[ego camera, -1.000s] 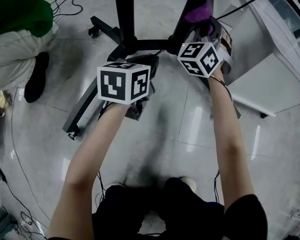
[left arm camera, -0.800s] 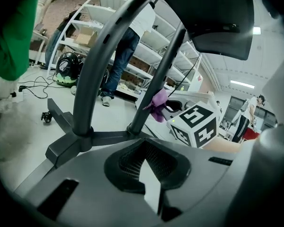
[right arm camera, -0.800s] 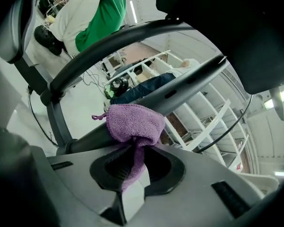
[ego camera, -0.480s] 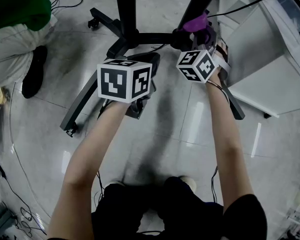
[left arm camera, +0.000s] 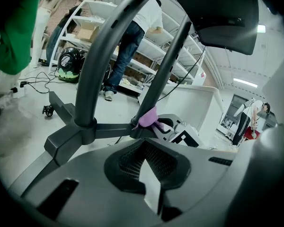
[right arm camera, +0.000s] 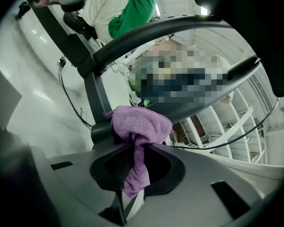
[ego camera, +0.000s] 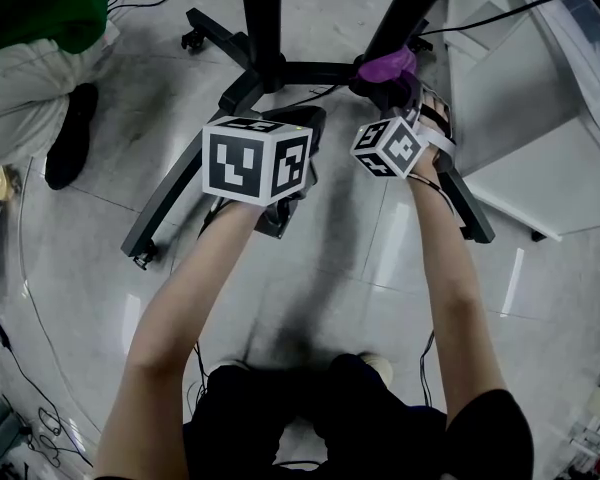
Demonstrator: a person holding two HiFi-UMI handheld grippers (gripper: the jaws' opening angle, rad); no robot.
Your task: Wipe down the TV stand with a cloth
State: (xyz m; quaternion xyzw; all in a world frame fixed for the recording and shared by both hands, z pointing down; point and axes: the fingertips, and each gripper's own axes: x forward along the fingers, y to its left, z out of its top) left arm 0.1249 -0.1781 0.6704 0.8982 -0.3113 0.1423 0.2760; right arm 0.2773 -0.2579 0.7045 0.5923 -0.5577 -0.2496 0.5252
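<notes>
Cloth (right arm camera: pixel 141 126), purple, clamped in my right tool (right arm camera: pixel 131 193), pressed on TV stand (ego camera: pixel 315 69) base at a post foot; my left tool (left arm camera: pixel 149 186) jaws together, empty.

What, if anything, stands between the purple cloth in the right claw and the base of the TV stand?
Nothing visible does. The purple cloth, pinched in the right claw, lies against a joint of the TV stand base. The left claw is off to the side, not between them.
</notes>
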